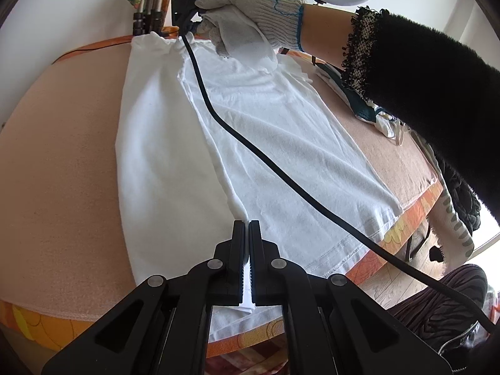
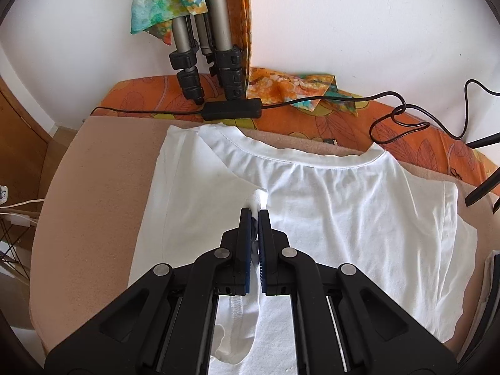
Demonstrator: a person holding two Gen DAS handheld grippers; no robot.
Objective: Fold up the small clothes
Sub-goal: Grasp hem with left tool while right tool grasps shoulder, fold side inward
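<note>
White knit glove (image 1: 250, 15) (blue-edged cuff), fuzzy black sleeve (image 1: 437, 93), black hand-held gripper (image 1: 249, 228)

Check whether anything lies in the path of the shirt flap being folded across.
A black cable lies diagonally across the white t-shirt. Both grippers, left and right, are shut on the fabric; nothing separates them from it.

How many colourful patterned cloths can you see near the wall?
2. One patterned cloth hangs up on the tripod against the wall. The other patterned cloth lies on the orange cover behind the white T-shirt. More may be hidden out of view.
</note>
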